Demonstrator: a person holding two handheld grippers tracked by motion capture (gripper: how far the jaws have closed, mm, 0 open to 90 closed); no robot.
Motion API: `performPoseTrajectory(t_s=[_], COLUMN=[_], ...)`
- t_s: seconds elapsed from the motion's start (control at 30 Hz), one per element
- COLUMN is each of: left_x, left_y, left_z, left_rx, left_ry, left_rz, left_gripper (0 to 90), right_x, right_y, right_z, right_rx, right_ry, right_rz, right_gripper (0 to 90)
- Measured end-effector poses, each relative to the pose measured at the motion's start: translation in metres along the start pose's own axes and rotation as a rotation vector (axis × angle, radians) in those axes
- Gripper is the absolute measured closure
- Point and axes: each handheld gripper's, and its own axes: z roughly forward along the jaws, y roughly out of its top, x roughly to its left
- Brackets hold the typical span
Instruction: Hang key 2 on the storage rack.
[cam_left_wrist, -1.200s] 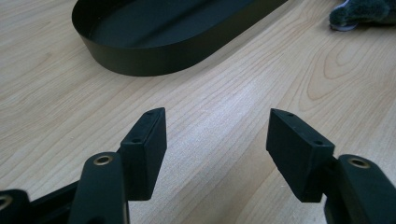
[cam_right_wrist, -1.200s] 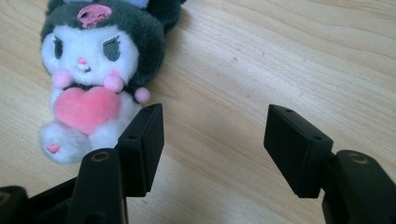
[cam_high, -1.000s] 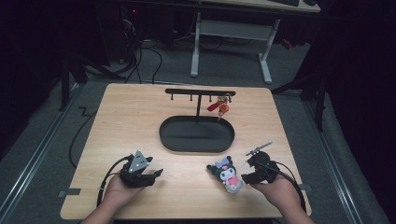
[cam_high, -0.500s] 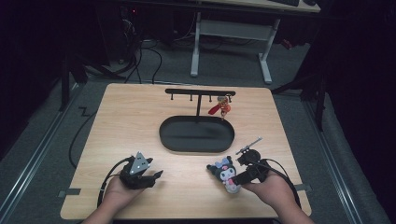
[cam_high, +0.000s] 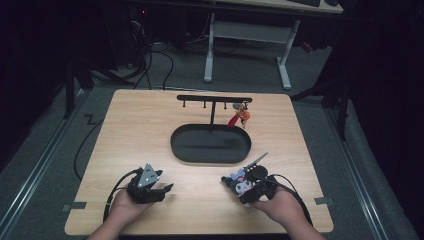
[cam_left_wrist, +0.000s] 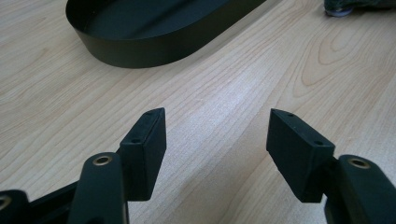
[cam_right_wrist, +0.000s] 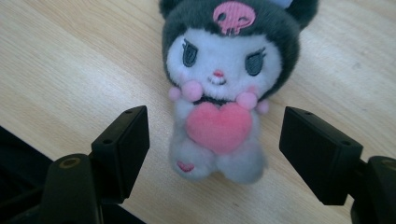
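From the high view we see the plush toy (cam_high: 236, 183) lying on the table (cam_high: 140, 125) near its front edge, toward the right corner. Our right gripper (cam_high: 246, 192) sits just beside it. Our left gripper (cam_high: 165, 190) rests near the front edge on the left side. A black oval tray (cam_high: 210, 144) sits in the middle, with a black rack (cam_high: 214, 99) behind it.

In the left gripper view our jaws stand wide apart over bare wood, and the tray (cam_left_wrist: 154, 51) lies ahead.

In the right gripper view our jaws have just been opening. The plush toy (cam_right_wrist: 224, 88) lies between them, and the pads (cam_right_wrist: 122, 140) do not touch it.
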Motion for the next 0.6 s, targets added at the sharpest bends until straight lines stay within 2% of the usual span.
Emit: performPoseTrajectory(t_s=[0.2,0.3,0.43,0.53,0.6], left_x=[-0.002,-0.001,0.0,0.001,0.001], left_y=[0.0,-0.001,-0.001,-0.002,-0.002], left_z=[0.002,0.001,0.0,-0.001,-0.001], left_rx=[0.005,0.006,0.006,0.007,0.007], left_ry=[-0.006,-0.003,-0.001,0.0,0.002], left_rz=[0.017,0.01,0.005,0.006,0.005], left_gripper=[38.2,38.2,38.3,38.2,38.3], right_x=[0.0,0.002,0.0,-0.001,-0.002], right_y=[0.0,0.0,0.002,0.003,0.004], right_z=[0.02,0.026,0.03,0.03,0.03], right_rx=[0.035,0.048,0.055,0.049,0.054], right_ry=[0.008,0.011,-0.001,-0.022,-0.019], right_rz=[0.004,0.004,-0.009,-0.006,-0.006], right_gripper=[24.4,25.8,30.2,36.8,42.0])
